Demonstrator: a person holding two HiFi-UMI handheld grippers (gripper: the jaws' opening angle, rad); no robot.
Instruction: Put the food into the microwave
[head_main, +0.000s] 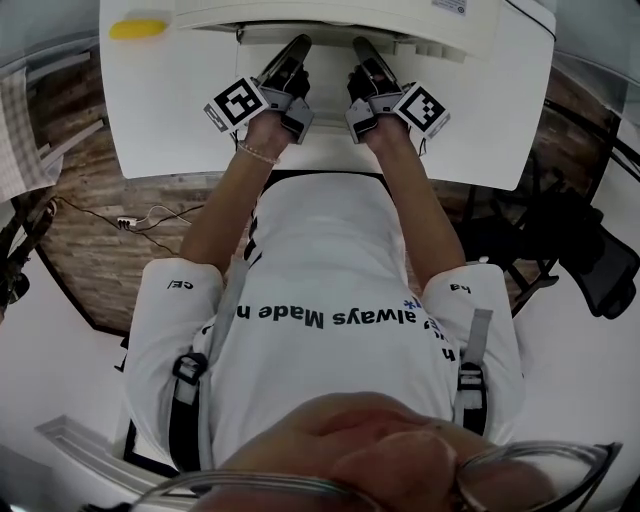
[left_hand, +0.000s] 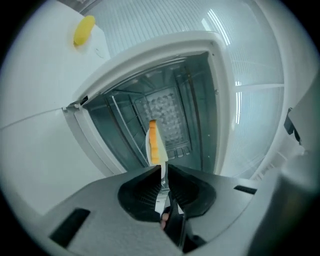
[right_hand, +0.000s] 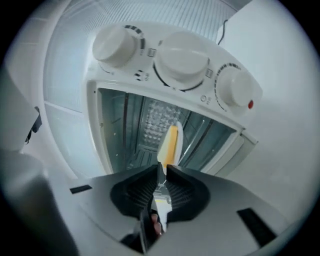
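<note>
A white microwave oven (head_main: 340, 15) stands at the far side of the white table (head_main: 180, 120), its cavity (left_hand: 165, 107) open. A thin white plate (left_hand: 148, 142), seen edge-on, carries orange-yellow food (left_hand: 155, 142) and reaches into the cavity mouth. My left gripper (left_hand: 164, 170) is shut on the plate's near rim. In the right gripper view the same plate (right_hand: 163, 152) and food (right_hand: 171, 141) show, with my right gripper (right_hand: 161, 172) shut on the rim too. From the head view both grippers, left (head_main: 298, 45) and right (head_main: 362, 47), point under the oven's front; the plate is hidden there.
A second yellow food piece (head_main: 138, 28) lies on the table left of the oven, also seen as a yellow piece (left_hand: 83, 30). Three white knobs (right_hand: 182, 60) line the oven's panel. A black office chair (head_main: 600, 270) stands at the right, cables (head_main: 140, 218) lie on the floor.
</note>
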